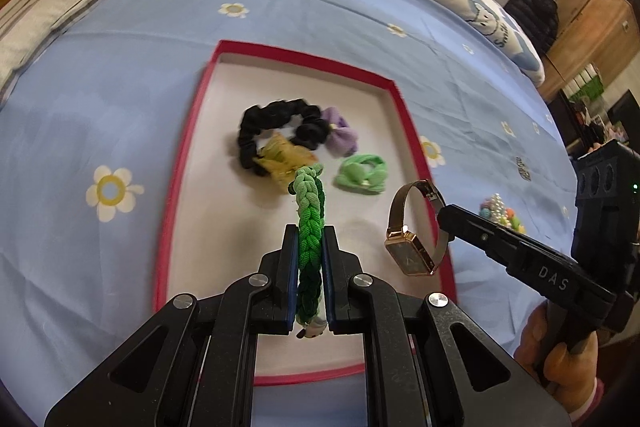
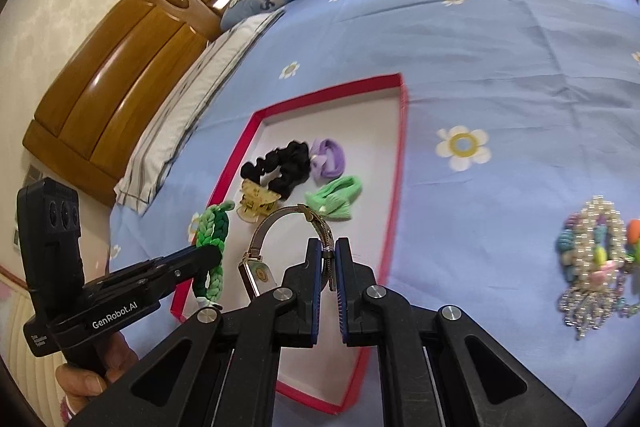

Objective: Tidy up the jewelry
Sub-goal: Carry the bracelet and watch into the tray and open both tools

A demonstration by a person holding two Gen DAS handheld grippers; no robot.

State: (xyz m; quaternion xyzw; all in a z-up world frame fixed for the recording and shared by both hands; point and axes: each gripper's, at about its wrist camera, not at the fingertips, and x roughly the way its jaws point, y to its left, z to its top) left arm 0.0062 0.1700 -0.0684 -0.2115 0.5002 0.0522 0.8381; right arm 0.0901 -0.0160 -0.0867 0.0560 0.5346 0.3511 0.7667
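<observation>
Fingers of the left gripper (image 1: 311, 247), seen from the left wrist, pinch a braided green fabric bracelet (image 1: 310, 223) along its length, its pale end reaching up over the white floor of a shallow red-rimmed tray (image 1: 184, 155) that lies on a light blue bedsheet with white flowers (image 1: 120, 87). Inside the tray sit a black ruffled scrunchie (image 1: 276, 131), a translucent yellow claw clip (image 1: 284, 163) overlapping it, a lilac hair tie (image 1: 340, 133) and a mint green hair tie (image 1: 362, 173). At the right, the right gripper (image 1: 446, 223) holds a rectangular gold-cased watch with a brown mesh band (image 1: 416, 227) over the tray's right edge; a hand (image 1: 560, 355) grips its handle. A cluster of pastel beads (image 1: 500, 211) lies on the sheet behind it.

From the right wrist, the right gripper's fingers (image 2: 316, 267) are pressed onto the mesh band, and the watch hangs with its case to the left, above the tray. The left gripper, at the lower left, carries the green bracelet just over the tray's left rim. The beaded jewelry piece rests on the sheet well to the right of the tray. A brown wooden headboard (image 2: 132, 67) and a striped grey pillow (image 2: 192, 91) stand beyond.
</observation>
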